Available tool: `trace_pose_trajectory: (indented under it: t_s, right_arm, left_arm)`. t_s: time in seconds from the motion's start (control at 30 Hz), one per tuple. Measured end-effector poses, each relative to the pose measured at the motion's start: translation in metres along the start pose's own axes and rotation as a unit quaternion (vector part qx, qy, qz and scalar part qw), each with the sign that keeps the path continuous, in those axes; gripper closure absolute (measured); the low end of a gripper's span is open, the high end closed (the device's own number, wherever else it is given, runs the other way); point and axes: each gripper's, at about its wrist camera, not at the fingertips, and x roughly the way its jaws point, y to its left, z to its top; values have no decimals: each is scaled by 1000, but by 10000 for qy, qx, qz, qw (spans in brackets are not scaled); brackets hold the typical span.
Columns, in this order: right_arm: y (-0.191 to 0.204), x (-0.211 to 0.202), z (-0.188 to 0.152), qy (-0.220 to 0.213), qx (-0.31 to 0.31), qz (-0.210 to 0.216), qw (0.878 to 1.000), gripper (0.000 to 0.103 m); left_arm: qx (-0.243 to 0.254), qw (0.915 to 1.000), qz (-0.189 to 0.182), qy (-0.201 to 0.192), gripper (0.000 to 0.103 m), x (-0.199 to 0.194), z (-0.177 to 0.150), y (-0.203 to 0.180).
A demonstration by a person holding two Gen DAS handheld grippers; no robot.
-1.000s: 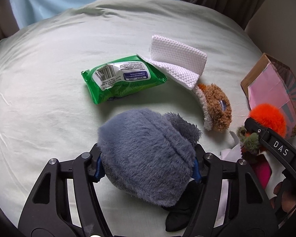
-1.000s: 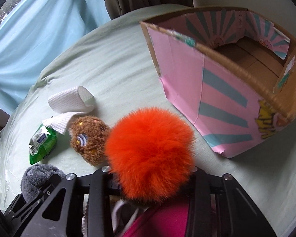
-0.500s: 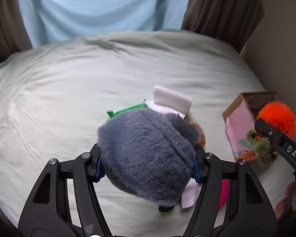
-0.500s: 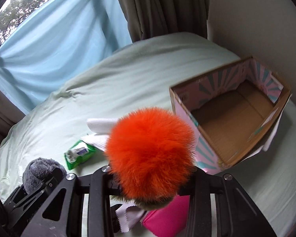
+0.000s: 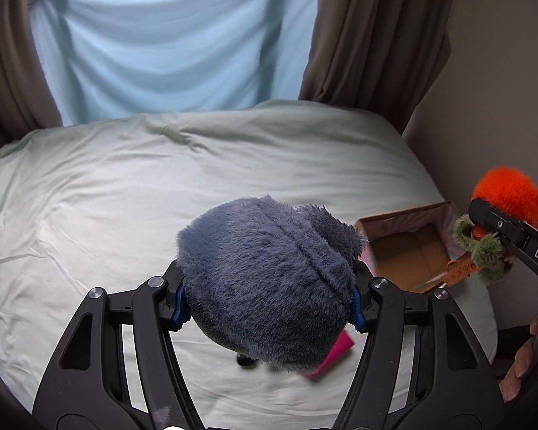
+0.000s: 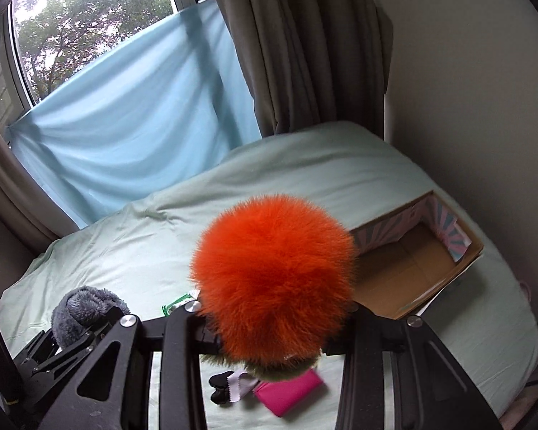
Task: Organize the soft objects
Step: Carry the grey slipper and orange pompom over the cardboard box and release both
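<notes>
The left tool (image 5: 269, 304) clamps a shaggy grey plush (image 5: 269, 276) above the bed (image 5: 125, 197); the right tool (image 6: 279, 326) clamps a fluffy orange pom-pom toy (image 6: 272, 272) near the open cardboard box (image 6: 412, 279).

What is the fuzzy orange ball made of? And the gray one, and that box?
The orange ball looks like long, fluffy fake fur; its hairs stick out all around. The gray one looks like shorter, denser plush with a seam down the middle. The box looks like brown cardboard, matte inside, with pink-and-teal printed paper on its walls.
</notes>
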Motion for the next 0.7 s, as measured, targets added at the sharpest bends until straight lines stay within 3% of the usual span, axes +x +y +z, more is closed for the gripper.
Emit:
trace_pose_trajectory:
  t_s: [0.3,0.47,0.7]
  right_arm:
    - [-78,-11,33,172,-567,116,9982,69]
    - [-129,6,46,379,-753,181,9963,69]
    - [-186,53,58,829,-801,188,9932,69]
  left_arm:
    - [-147,9996,-160,154,42,6,15,-107]
    - [-232,9990,-220,301,41,34,12,-173]
    - [-106,9970,-203,735,41,92,1,-237]
